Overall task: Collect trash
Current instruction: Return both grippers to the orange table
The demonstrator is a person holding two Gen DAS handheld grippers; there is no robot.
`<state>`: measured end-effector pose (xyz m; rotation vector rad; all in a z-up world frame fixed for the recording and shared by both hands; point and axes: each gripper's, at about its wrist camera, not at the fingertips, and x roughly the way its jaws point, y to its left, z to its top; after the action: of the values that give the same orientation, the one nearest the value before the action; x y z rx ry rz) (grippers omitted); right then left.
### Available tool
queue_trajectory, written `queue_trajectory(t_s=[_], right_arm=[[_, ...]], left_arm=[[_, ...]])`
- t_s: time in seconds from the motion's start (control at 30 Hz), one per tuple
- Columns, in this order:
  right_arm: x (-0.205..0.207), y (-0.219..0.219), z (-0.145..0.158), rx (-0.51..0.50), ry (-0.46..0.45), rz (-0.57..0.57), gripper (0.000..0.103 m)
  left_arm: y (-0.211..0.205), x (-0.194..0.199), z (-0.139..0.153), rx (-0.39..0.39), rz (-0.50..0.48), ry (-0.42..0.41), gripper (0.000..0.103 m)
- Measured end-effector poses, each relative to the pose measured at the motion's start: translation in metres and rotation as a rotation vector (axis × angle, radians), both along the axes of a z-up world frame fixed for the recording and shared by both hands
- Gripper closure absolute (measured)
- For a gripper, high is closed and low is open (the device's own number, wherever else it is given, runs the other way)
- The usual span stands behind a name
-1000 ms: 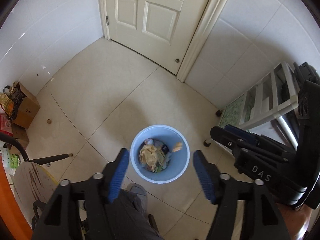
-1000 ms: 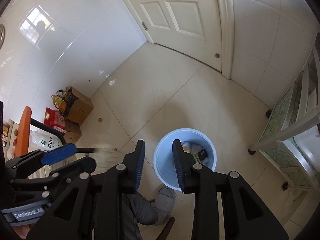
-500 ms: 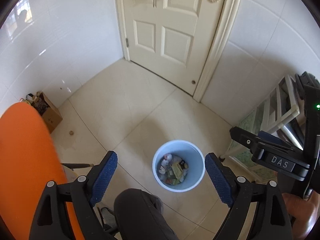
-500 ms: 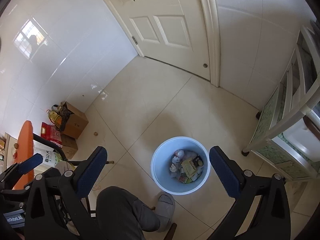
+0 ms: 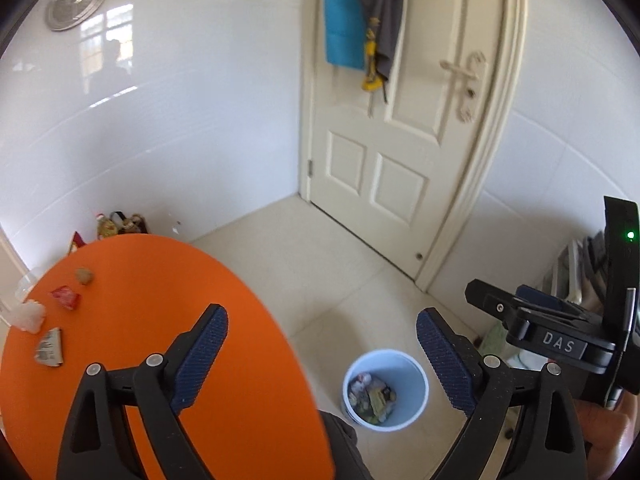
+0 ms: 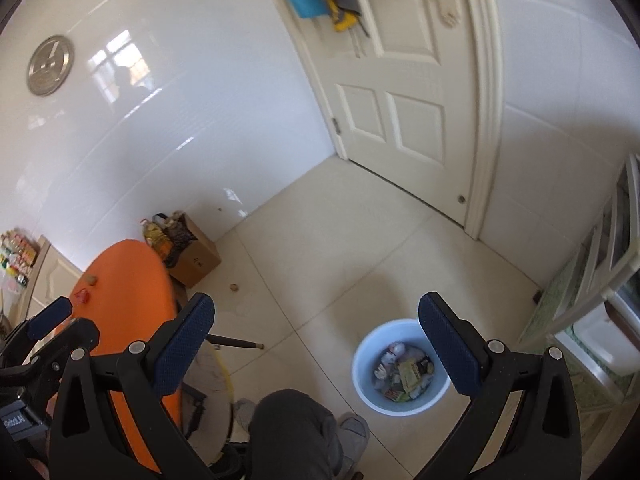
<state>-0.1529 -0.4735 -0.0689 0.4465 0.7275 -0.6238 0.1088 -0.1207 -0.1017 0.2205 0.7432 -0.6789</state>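
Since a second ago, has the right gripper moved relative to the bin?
Yes. The right gripper has lifted and drawn back: the blue bin looks smaller and the door shows up to its handle. Its jaws stand wide, empty.

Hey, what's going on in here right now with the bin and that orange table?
A seated person holds a gripper in each hand, collecting trash. The left gripper is empty above the orange table, its jaws opening; the right gripper is open and empty too. The blue bin on the floor already holds wrappers. A red wrapper, a crumpled white scrap and other bits lie on the table.
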Motion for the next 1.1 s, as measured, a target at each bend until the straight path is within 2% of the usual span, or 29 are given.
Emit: queue_trajectory(t_s=[0.23,0.6,0.83,1.1], right_arm=[[0.049,0.071,0.029,-0.064,-0.028,0.163,0.0],[0.121,0.181,0.052,-0.132,-0.071,0.427,0.0],[0.148,0.242,0.06,-0.157,-0.101,0.564,0.0],[0.163,0.287,0.055,-0.181,-0.111,0.675,0.0]], left_arm=[[0.093,-0.04,0.034,-0.068,0.14,-0.07,0.002],[0.235,-0.1,0.073,-0.092,0.379,-0.122,0.001],[0.298,-0.132,0.082,-0.131,0.538,-0.134,0.001],[0.347,-0.168,0.077,-0.143,0.634,-0.155,0.001]])
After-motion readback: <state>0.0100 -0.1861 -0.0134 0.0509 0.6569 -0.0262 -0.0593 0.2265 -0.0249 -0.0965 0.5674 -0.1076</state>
